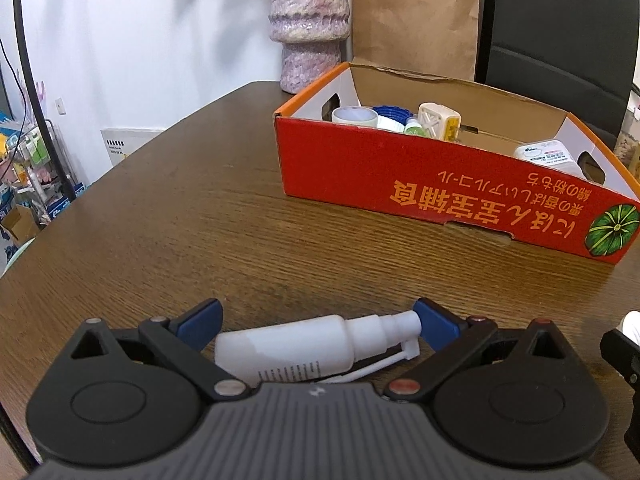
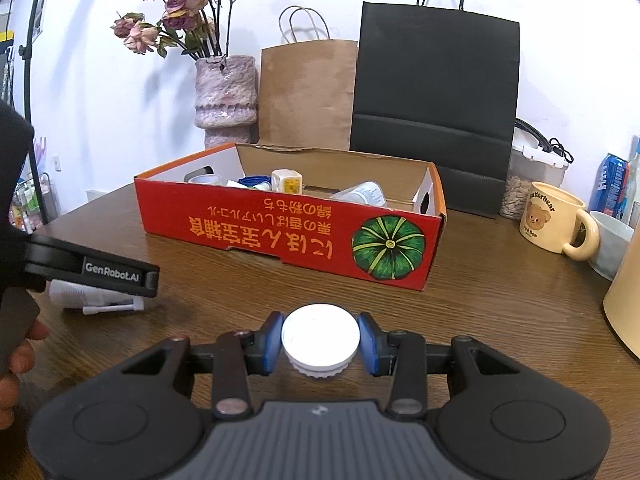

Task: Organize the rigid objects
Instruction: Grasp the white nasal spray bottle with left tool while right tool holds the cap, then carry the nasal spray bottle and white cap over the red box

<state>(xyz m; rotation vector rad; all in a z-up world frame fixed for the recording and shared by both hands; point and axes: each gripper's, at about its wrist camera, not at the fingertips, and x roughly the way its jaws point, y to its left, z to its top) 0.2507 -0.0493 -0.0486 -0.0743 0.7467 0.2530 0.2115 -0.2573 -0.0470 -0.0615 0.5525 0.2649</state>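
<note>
A white spray bottle (image 1: 288, 344) lies on its side on the wooden table, lengthwise between the wide-apart blue pads of my left gripper (image 1: 316, 320); the pads do not visibly squeeze it. From the right wrist view the same bottle (image 2: 92, 296) shows under the left gripper's black finger (image 2: 100, 274). My right gripper (image 2: 320, 340) is shut on a small round white jar (image 2: 320, 332), a pad on each side. Beyond both stands an open red cardboard box (image 1: 440, 188) (image 2: 280, 232), which holds a tape roll (image 1: 354, 116), a cream plug (image 1: 438, 120) and other small items.
A pink vase (image 2: 226, 96) with dried flowers, a brown paper bag (image 2: 308, 92) and a black bag (image 2: 436, 100) stand behind the box. At the right are a cream bear mug (image 2: 554, 216), a pale bowl (image 2: 612, 244) and a large cream container (image 2: 626, 300).
</note>
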